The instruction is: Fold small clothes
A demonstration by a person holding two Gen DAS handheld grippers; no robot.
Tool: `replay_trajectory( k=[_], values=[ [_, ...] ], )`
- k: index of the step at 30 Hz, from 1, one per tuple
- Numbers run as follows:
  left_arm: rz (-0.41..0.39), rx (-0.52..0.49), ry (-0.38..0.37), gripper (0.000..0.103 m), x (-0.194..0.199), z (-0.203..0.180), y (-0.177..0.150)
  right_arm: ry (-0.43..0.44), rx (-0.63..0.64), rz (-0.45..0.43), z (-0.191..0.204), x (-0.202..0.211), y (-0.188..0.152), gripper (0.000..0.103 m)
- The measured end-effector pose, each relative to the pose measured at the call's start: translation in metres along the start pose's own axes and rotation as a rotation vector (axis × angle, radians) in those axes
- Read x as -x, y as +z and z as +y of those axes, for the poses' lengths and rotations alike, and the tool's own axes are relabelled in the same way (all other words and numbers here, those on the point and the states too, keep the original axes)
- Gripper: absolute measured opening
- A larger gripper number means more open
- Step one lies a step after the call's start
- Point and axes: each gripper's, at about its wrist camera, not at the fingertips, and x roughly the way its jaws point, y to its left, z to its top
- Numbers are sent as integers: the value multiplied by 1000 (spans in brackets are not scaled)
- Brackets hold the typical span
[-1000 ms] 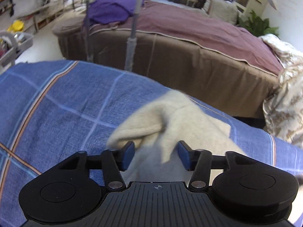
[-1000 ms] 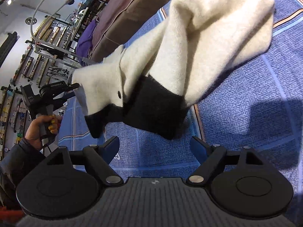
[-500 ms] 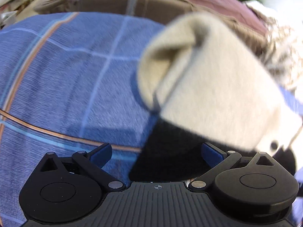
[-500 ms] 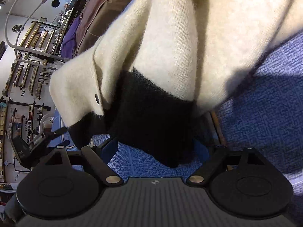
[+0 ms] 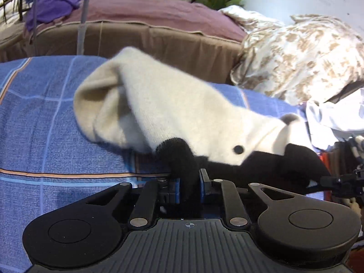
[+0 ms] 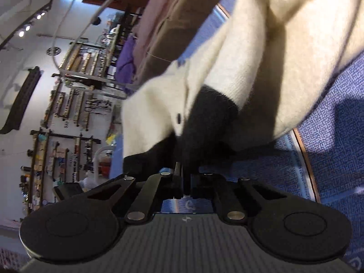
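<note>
Blue checked bedspread [image 5: 45, 136] underneath, brown bed [image 5: 136, 38] behind. Cream sweater [image 5: 182, 113] with black hem [image 6: 204, 122] lies bunched on the bedspread, hem end lifted. Left gripper [image 5: 190, 185] has just been closing; pads now clamp the hem. Right gripper [image 6: 186, 185] has just closed, nearly fully, pinching hem too.
</note>
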Motion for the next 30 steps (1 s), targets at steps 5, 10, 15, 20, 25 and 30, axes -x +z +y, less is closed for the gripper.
replay_trajectory(
  k=[5,10,15,20,25,30],
  values=[
    [6,46,-74,78,42,-23,-23,-18,19,67,2,64,-15,4],
    [154,86,-43,73,41,-21,-92,-161,42,211,-21,96,-58,7],
    [222,197,108,103,9,10,-134,-283,103,104,-43,89,-61,97],
    [184,201,192,103,-23,22,-128,-266,-24,-66,-85,41,-20,97],
    [216,274,181,103,-71,14,-122,-238,-133,4,-109,-21,-3,96],
    [147,226,250,103,-89,-21,-122,-272,-77,10,-98,-49,-23,75]
  ],
)
